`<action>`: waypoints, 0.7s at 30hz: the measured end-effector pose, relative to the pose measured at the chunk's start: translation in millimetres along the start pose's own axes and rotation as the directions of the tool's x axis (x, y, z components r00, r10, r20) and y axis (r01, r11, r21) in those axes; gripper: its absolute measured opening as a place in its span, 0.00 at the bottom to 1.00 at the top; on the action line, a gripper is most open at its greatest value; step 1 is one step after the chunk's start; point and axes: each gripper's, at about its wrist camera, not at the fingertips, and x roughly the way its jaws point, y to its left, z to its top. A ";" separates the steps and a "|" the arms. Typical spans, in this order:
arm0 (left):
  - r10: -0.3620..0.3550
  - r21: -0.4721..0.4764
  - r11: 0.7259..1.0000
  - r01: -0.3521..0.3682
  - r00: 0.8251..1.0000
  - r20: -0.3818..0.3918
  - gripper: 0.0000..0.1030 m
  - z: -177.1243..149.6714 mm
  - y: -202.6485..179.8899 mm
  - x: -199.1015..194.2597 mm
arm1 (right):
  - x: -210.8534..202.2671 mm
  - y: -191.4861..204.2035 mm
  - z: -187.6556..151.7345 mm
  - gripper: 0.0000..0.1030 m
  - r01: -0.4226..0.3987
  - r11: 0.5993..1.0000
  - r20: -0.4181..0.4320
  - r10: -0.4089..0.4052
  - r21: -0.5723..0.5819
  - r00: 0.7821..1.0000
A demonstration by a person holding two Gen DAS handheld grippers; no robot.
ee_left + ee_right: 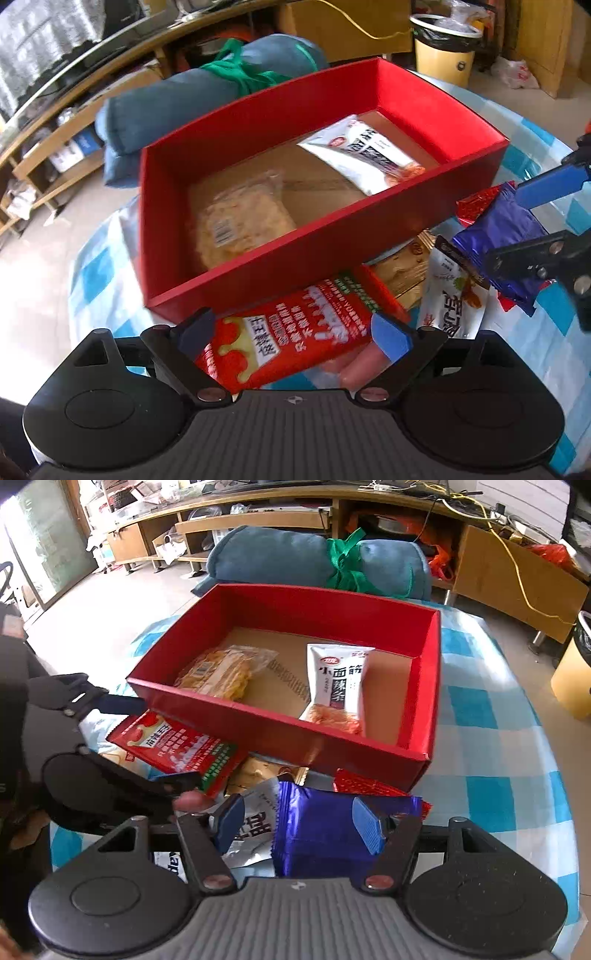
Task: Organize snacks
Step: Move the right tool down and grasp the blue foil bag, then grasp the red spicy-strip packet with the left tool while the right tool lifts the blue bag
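A red box (332, 236) (258, 731) stands on the table, holding a yellow noodle packet (240, 221) (218, 672) and a white packet (369, 155) (336, 679). In front of it lie several loose snacks. My left gripper (293, 336) (166, 742) is open wide, its pads on either side of a red sausage pack (295, 332) (173, 746) that lies flat. My right gripper (299, 825) (502, 227) is shut on a purple packet (321, 830) (506, 236). That packet rests over a second white packet (255, 823) (450, 295).
A beige packet (402, 273) (258, 771) and a red foil packet (476, 203) (369, 786) lie against the box front. The blue-checked tablecloth (498, 738) covers the table. Behind it sit a blue cushion roll (280, 557), wooden shelving and a yellow bin (443, 55).
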 end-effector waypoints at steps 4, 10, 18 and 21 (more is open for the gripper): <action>-0.087 0.020 0.996 0.088 0.996 -0.035 0.89 -5.9 -7.4 3.7 | 1.1 0.6 -0.6 0.59 -0.005 1.000 -0.006 0.005 0.005 1.000; -0.262 0.016 0.965 0.264 0.963 -0.053 0.92 -23.1 -21.3 -13.8 | -1.8 -2.6 -0.6 0.59 -0.013 1.000 -0.002 0.013 0.017 1.000; -0.295 0.018 0.955 0.295 0.955 -0.013 0.92 -25.6 -24.6 -37.5 | -6.1 -9.1 -2.5 0.60 -0.009 0.999 0.004 0.009 0.035 1.000; -0.238 0.102 0.966 0.236 0.971 0.007 0.93 -12.0 -26.2 -36.4 | -7.3 -13.9 -3.4 0.61 -0.006 0.999 0.006 0.005 0.051 1.000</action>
